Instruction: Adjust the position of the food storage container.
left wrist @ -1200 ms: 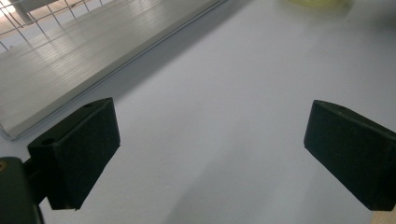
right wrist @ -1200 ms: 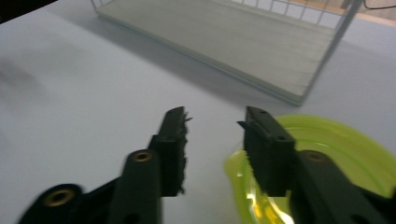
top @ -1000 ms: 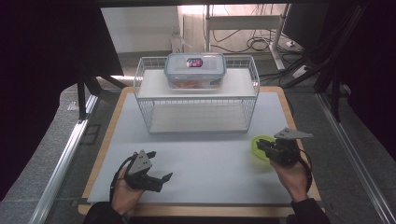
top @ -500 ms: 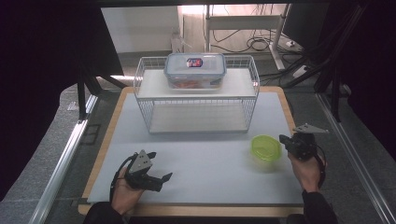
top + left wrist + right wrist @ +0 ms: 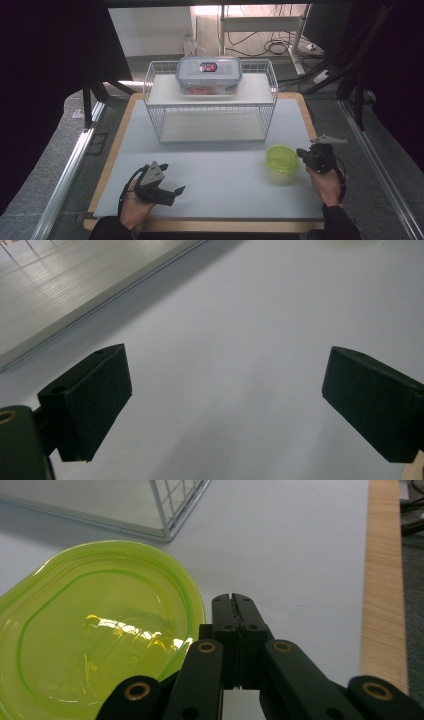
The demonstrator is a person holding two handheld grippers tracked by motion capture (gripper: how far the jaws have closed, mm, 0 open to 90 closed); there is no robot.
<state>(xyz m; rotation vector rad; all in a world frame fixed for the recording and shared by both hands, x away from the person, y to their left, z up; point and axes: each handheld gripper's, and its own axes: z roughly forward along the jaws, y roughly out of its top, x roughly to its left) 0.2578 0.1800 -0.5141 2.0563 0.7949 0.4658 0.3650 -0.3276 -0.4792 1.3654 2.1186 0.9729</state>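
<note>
A round green translucent lidded container [image 5: 282,160] [image 5: 90,630] sits on the white mat at the front right. My right gripper [image 5: 301,154] [image 5: 233,600] is just to its right, shut with nothing between the jaws, its tips beside the container's rim. At the front left, my left gripper [image 5: 172,192] [image 5: 225,400] rests low over the bare mat, jaws wide open and holding nothing. A clear lidded food box [image 5: 209,74] with a blue rim and a red label stands on top of the wire rack [image 5: 210,102].
The white wire rack stands at the back middle of the mat [image 5: 215,170], its lower shelf bare. The mat lies on a wooden board [image 5: 306,117]. A metal rail [image 5: 70,165] runs along the left side. Cables lie on the floor behind.
My right gripper has drawn back to the right, off the green container, which now sits uncovered on the mat. The left gripper has stayed put.
</note>
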